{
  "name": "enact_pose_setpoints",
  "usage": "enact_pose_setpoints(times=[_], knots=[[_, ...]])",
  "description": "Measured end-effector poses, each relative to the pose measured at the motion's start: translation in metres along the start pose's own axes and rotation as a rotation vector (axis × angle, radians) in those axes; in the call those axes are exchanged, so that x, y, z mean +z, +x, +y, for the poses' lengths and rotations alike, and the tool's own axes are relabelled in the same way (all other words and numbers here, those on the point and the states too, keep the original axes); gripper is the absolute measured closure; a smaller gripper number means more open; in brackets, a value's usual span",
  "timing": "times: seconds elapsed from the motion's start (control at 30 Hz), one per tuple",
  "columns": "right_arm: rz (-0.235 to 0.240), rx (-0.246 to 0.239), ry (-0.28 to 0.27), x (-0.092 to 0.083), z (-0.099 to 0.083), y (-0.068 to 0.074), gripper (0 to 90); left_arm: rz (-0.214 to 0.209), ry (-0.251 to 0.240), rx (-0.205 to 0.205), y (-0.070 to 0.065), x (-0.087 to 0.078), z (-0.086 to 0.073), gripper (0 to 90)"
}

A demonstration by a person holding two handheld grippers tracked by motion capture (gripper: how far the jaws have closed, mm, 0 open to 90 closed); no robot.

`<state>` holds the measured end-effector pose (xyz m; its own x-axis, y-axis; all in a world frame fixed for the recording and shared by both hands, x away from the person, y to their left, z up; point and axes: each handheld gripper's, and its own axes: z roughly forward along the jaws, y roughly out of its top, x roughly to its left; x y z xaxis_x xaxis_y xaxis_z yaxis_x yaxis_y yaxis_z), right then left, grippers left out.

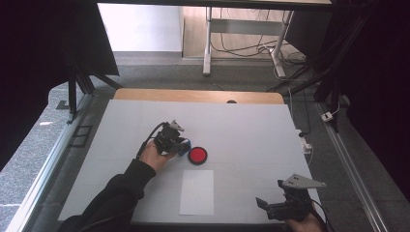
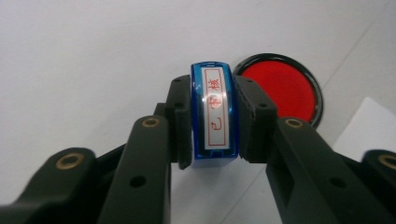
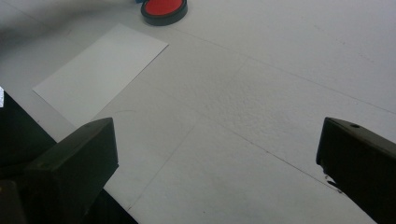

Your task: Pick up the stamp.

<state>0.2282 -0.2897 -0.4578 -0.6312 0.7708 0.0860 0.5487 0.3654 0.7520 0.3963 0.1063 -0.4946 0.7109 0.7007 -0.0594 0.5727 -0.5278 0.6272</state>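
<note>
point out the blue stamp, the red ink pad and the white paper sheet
blue stamp (image 2: 215, 114), left gripper view, on its labelled top face
red ink pad (image 1: 197, 155), high view, on its red centre
white paper sheet (image 1: 197, 192), high view, on its middle

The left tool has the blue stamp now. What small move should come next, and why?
Probably lift the blue stamp a little and carry it over the red ink pad. The left tool is shut on the stamp's sides, the open pad lies right beside it, and the white paper nearby is blank, so inking likely comes first.
</note>
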Motion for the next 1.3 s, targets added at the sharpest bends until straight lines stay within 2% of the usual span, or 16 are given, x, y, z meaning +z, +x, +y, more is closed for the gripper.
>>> enact_pose_setpoints(times=[0.2,0.43,0.6,0.7,0.8,1.03,1.3], knots=[[0.001,0.000,0.001,0.000,0.000,0.000,0.0,0.012,0.001,0.007,0.000,-0.001,-0.001,70.2],[0.001,0.001,0.000,0.000,0.000,0.000,0.0,0.036,-0.021,0.019,0.004,-0.007,-0.002,70.3],[0.001,0.001,0.000,0.000,0.000,0.000,0.0,-0.008,-0.054,0.000,0.010,-0.016,-0.005,70.3],[0.001,-0.001,0.001,0.000,0.000,0.000,0.0,-0.007,-0.062,0.012,0.011,-0.020,-0.007,70.3],[0.002,0.000,0.000,0.000,0.000,0.000,0.0,0.011,-0.066,0.034,0.009,-0.024,-0.007,70.3],[0.001,-0.001,0.000,0.000,0.000,0.000,0.0,-0.019,-0.072,0.047,0.005,-0.034,-0.006,70.3],[0.001,-0.004,-0.001,0.000,0.000,0.000,0.0,-0.051,-0.092,0.041,0.003,-0.044,-0.008,70.3]])
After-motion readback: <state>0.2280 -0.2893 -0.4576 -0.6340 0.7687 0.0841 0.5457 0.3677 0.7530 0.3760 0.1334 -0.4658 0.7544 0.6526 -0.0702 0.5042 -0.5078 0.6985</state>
